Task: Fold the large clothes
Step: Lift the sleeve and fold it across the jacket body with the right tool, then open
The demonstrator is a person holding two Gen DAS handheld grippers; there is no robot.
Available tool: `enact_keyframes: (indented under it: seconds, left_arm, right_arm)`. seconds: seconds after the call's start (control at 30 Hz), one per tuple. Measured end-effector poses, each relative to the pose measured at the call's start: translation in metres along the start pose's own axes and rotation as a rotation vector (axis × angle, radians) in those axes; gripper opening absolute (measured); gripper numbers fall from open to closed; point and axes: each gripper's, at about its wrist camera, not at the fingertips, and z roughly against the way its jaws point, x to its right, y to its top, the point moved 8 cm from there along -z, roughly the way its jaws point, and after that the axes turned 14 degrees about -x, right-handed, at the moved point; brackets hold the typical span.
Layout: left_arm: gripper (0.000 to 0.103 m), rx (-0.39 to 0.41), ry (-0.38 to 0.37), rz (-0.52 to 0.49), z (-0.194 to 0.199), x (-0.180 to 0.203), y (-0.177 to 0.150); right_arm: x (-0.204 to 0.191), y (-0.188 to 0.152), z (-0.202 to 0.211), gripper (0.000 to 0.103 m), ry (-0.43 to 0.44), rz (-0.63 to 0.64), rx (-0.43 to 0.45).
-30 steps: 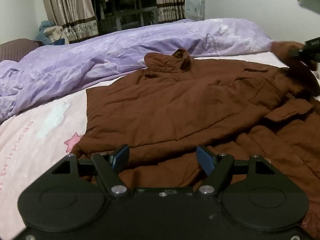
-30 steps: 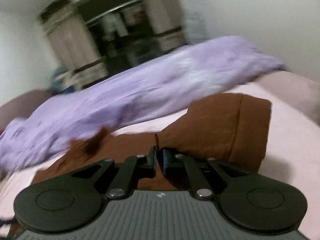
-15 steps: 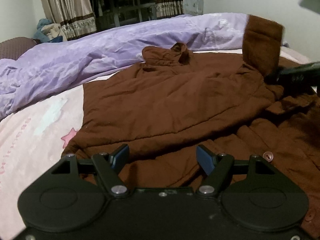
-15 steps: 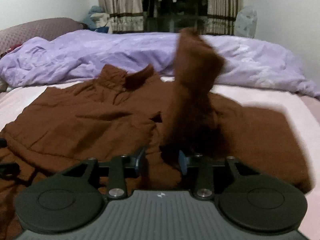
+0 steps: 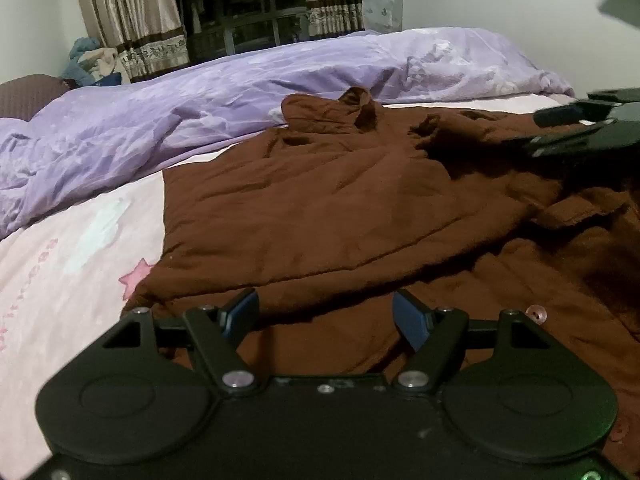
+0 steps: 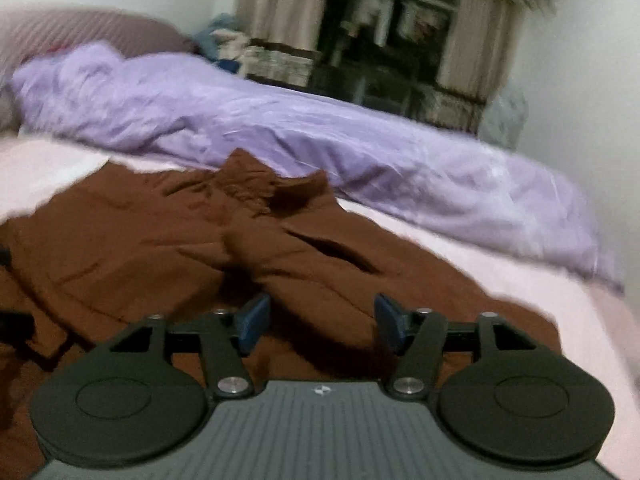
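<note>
A large brown jacket [image 5: 328, 200] lies spread on the bed, collar [image 5: 332, 114] toward the far side, one sleeve [image 6: 288, 252] folded in across its front. It also shows in the right wrist view [image 6: 132, 248]. My left gripper [image 5: 326, 316] is open and empty just above the jacket's near hem. My right gripper [image 6: 316, 318] is open and empty, low over the folded-in sleeve. The right gripper also shows at the right edge of the left wrist view [image 5: 576, 128].
A crumpled purple duvet [image 5: 160, 120] runs along the far side of the bed. The pink sheet [image 5: 60, 264] lies bare left of the jacket. Curtains and a dark window [image 5: 240, 12] stand behind, with a white wall to the right.
My right gripper carried the sleeve up and over onto the jacket's front, then opened and let it go. The sleeve now lies flat. My left gripper stayed open in place.
</note>
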Motion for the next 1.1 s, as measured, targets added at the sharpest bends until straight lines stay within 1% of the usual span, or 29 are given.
enact_keyframes:
  seconds: [0.03, 0.1, 0.17, 0.2, 0.23, 0.27, 0.3, 0.33, 0.37, 0.5, 0.6, 0.73, 0.77, 0.83, 1.0, 1.07, 1.1]
  left_arm:
    - [0.075, 0.002, 0.003, 0.003, 0.000, -0.002, 0.000]
    - [0.075, 0.006, 0.006, 0.010, 0.000, -0.009, 0.001]
    - [0.075, 0.010, 0.005, 0.027, 0.001, -0.018, 0.002]
    - [0.075, 0.012, 0.004, 0.035, 0.000, -0.021, 0.002]
    - [0.075, 0.011, 0.003, 0.047, 0.000, -0.028, 0.003]
    - [0.075, 0.008, 0.003, 0.060, -0.002, -0.034, 0.004]
    - [0.075, 0.004, 0.006, 0.072, -0.003, -0.040, 0.005]
    - [0.075, -0.001, 0.013, 0.085, -0.003, -0.046, 0.006]
    - [0.075, -0.003, 0.018, 0.096, -0.004, -0.051, 0.008]
    - [0.075, -0.001, 0.027, 0.115, -0.004, -0.065, 0.013]
    - [0.075, -0.006, 0.043, 0.134, -0.004, -0.072, 0.014]
    - [0.075, -0.025, 0.049, 0.162, -0.010, -0.075, 0.010]
    - [0.075, -0.031, 0.053, 0.162, -0.013, -0.076, 0.009]
    - [0.075, -0.043, 0.057, 0.165, -0.017, -0.076, 0.007]
    - [0.076, -0.048, 0.078, 0.157, -0.023, -0.074, 0.004]
    - [0.077, -0.050, 0.087, 0.152, -0.025, -0.073, 0.004]
    - [0.077, -0.051, 0.090, 0.154, -0.026, -0.073, 0.004]
  right_arm:
    - [-0.007, 0.004, -0.004, 0.082, -0.028, 0.033, 0.005]
    - [-0.015, 0.015, -0.015, 0.078, -0.086, 0.070, 0.010]
    - [-0.016, 0.024, -0.029, 0.062, -0.099, 0.068, -0.018]
    - [-0.015, 0.026, -0.035, 0.057, -0.078, 0.045, -0.037]
    - [-0.013, 0.029, -0.043, 0.042, -0.042, 0.000, -0.067]
    - [-0.010, 0.032, -0.047, 0.030, -0.014, -0.059, -0.090]
    - [-0.009, 0.036, -0.046, 0.027, -0.008, -0.097, -0.086]
    - [-0.008, 0.040, -0.041, 0.020, -0.016, -0.117, -0.069]
    - [-0.009, 0.046, -0.033, 0.018, -0.018, -0.136, -0.047]
    - [-0.025, 0.069, 0.005, 0.016, 0.098, -0.226, 0.035]
    - [-0.055, 0.091, 0.035, 0.016, 0.217, -0.251, 0.094]
    - [-0.099, 0.110, 0.045, 0.016, 0.352, -0.285, 0.116]
    - [-0.109, 0.111, 0.043, 0.016, 0.376, -0.294, 0.111]
    - [-0.125, 0.109, 0.031, 0.017, 0.392, -0.325, 0.078]
    - [-0.141, 0.083, -0.003, 0.017, 0.496, -0.433, -0.008]
    - [-0.148, 0.073, -0.012, 0.017, 0.492, -0.432, -0.031]
    - [-0.151, 0.066, -0.019, 0.017, 0.491, -0.436, -0.057]
